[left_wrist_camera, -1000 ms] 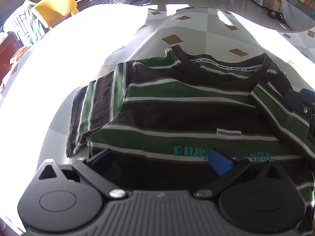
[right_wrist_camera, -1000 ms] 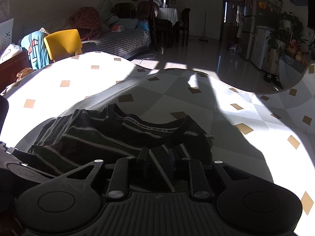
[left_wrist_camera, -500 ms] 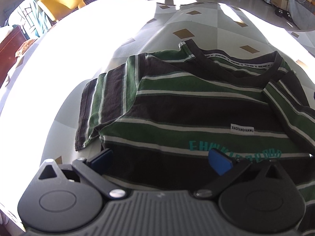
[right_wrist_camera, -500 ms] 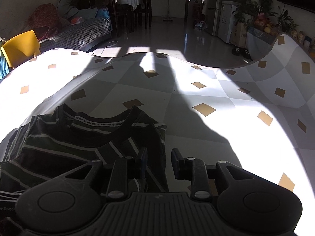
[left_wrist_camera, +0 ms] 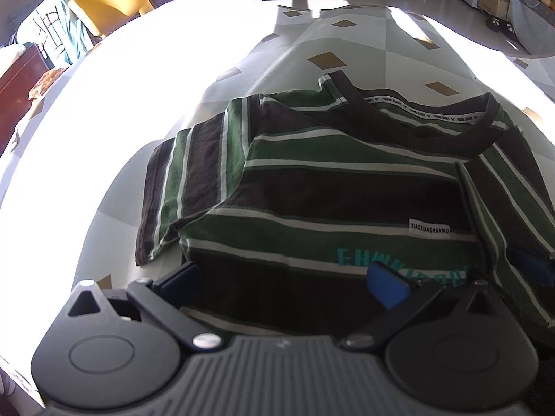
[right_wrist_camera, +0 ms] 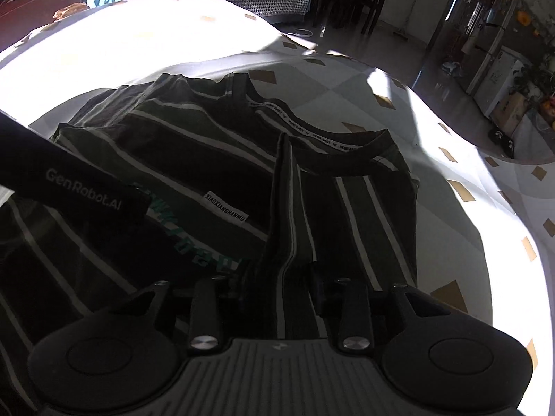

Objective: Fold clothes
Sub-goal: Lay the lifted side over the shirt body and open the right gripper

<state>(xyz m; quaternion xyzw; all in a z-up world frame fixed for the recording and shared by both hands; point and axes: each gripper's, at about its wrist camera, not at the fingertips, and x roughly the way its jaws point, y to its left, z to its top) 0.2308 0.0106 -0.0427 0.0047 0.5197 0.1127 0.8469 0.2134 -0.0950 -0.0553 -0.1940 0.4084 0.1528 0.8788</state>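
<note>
**On the desk: one striped T-shirt, part-folded, both hand-held grippers over its near edge**

On the desk (left_wrist_camera: 347,48), under a diamond-patterned cloth half in sun, you have the striped T-shirt (left_wrist_camera: 333,187) laid flat with its collar (left_wrist_camera: 416,111) away from you, so the long folds run toward you.

Right side panel (right_wrist_camera: 347,215): already turned in over the chest, its edge running from collar to hem. This looks like the first lengthwise fold.

Left sleeve (left_wrist_camera: 184,190): lying out flat past the body, not yet turned in.

Left hand-held gripper (left_wrist_camera: 284,279): spread wide, blue pads either side of the near fabric, pinching nothing. You appear to be keeping it ready at the hem.

Right hand-held gripper (right_wrist_camera: 281,287): jaws opening; the folded edge lies between the fingers, pads clear of it. That reads as letting the panel settle.
</note>
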